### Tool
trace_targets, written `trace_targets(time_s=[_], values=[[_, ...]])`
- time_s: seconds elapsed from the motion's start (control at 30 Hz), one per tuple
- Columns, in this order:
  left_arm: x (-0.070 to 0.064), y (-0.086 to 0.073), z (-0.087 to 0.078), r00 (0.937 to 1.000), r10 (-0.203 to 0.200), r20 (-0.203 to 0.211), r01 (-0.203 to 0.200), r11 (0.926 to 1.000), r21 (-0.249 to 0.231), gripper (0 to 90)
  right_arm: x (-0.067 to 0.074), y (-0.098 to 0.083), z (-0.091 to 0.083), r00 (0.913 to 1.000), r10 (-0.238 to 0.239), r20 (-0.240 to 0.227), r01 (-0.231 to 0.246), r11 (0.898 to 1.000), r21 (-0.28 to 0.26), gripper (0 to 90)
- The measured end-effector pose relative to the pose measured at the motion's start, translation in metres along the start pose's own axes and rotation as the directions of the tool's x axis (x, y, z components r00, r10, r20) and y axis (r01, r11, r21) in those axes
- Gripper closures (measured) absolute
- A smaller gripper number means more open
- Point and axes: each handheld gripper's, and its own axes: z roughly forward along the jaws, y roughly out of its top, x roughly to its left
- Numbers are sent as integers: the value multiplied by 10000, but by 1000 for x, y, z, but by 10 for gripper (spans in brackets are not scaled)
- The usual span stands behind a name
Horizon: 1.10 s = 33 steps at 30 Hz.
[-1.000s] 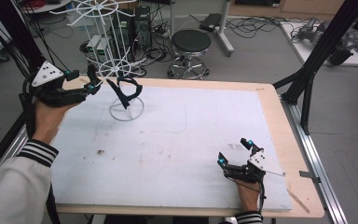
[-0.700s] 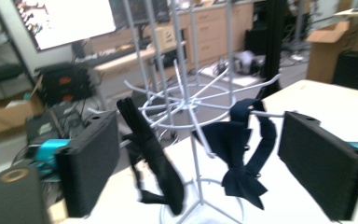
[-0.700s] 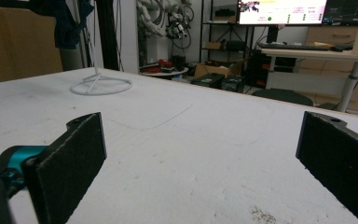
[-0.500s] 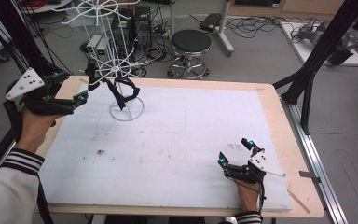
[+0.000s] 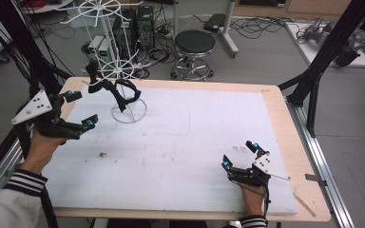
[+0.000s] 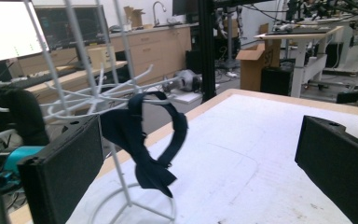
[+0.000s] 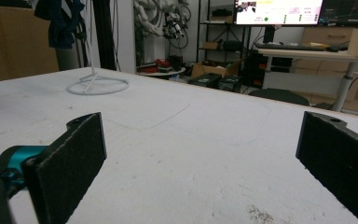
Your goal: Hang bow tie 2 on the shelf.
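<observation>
While my left claw (image 5: 78, 110) sits released, jaws just opened, beside the rack (image 5: 116, 71) at the surface's far-left corner, the loosely hung strap (image 6: 144, 140) could slip off a prong; the right claw (image 5: 240, 154) is released too.

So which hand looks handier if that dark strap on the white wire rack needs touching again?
The left. Its claw stands open beside the dark strap hanging on the white wire rack at the table's far left corner. The right claw, also open, rests at the near right edge, far across the mat.
</observation>
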Motion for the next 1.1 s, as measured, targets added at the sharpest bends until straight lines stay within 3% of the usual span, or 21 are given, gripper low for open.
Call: trace_targets(time_s=[0.23,0.43,0.7,1.1], values=[[-20,-15,2,9998,35,216,-30,9997,-243,18,0,0,0,10000,-1,-3,1,10000,5,8],[-30,-30,0,9999,-138,76,141,9990,-429,18,0,0,0,10000,19,2,-19,10000,16,8],[-43,-44,-3,10000,-81,8,81,9987,-498,18,-1,0,0,10000,5,10,-5,10000,-7,8],[-61,-96,-21,9966,-531,-634,466,9939,-1005,18,-1,0,0,10000,-45,26,45,10000,-46,8]])
